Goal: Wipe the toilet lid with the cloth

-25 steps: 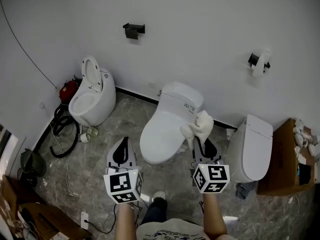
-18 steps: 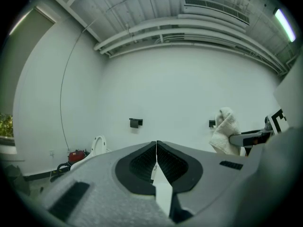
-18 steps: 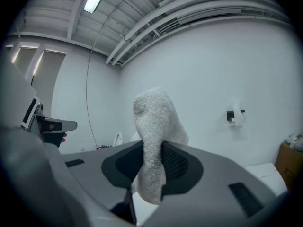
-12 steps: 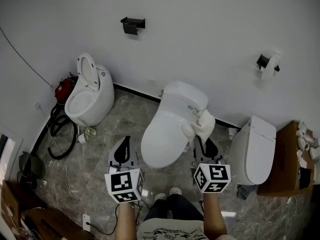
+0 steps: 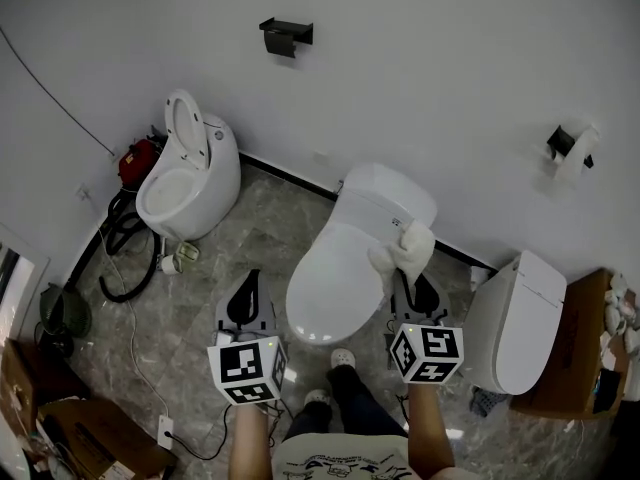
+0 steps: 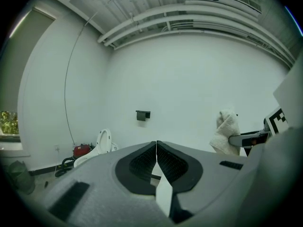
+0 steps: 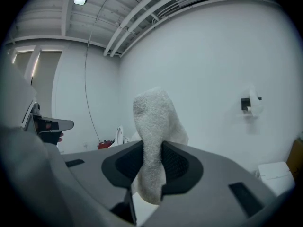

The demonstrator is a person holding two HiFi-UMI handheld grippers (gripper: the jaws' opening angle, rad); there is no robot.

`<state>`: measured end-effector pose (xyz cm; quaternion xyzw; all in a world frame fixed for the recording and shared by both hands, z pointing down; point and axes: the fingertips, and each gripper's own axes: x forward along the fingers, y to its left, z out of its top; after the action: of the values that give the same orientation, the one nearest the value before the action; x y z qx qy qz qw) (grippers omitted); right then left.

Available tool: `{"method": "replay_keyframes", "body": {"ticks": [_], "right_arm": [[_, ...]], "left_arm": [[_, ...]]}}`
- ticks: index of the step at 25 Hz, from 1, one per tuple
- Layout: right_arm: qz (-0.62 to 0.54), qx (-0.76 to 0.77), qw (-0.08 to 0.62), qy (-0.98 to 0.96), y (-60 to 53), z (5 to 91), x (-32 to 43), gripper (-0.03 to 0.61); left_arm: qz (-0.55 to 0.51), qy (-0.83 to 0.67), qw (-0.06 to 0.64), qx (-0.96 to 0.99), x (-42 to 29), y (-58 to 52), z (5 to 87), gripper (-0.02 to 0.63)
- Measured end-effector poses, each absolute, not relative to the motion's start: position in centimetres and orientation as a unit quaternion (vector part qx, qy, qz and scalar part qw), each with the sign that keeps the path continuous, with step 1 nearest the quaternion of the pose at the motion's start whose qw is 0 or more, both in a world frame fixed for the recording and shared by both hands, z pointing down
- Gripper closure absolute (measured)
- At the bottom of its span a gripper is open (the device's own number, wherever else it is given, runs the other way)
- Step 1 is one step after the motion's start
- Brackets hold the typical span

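Cloth point(image 5: 406, 249) upright, clamped in right claw point(image 5: 409, 276) near toilet lid point(image 5: 335, 290); left claw point(image 5: 250, 283) closed, empty, level alongside.

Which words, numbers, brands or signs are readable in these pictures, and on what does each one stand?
No text here can be read.
Middle toilet: tiny dark marks on the strip beside its lid, too small to read.
Person's shirt: dark print, too blurred to read.
Left marker cube and right marker cube: black-and-white square patterns only, no letters or numbers.
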<state>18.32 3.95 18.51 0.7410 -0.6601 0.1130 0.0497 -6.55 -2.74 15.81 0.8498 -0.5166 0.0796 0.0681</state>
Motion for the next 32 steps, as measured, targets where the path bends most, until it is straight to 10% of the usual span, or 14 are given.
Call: {"method": "replay_keyframes", "body": {"ticks": [32], "right_arm": [[0.218,0.659,0.154,-0.704,-12.3,35.7,21.7,0.479]], "left_arm": [[0.175,-0.567,0.132,0.794,-3.9,-14.7,29.6,0.603]]}}
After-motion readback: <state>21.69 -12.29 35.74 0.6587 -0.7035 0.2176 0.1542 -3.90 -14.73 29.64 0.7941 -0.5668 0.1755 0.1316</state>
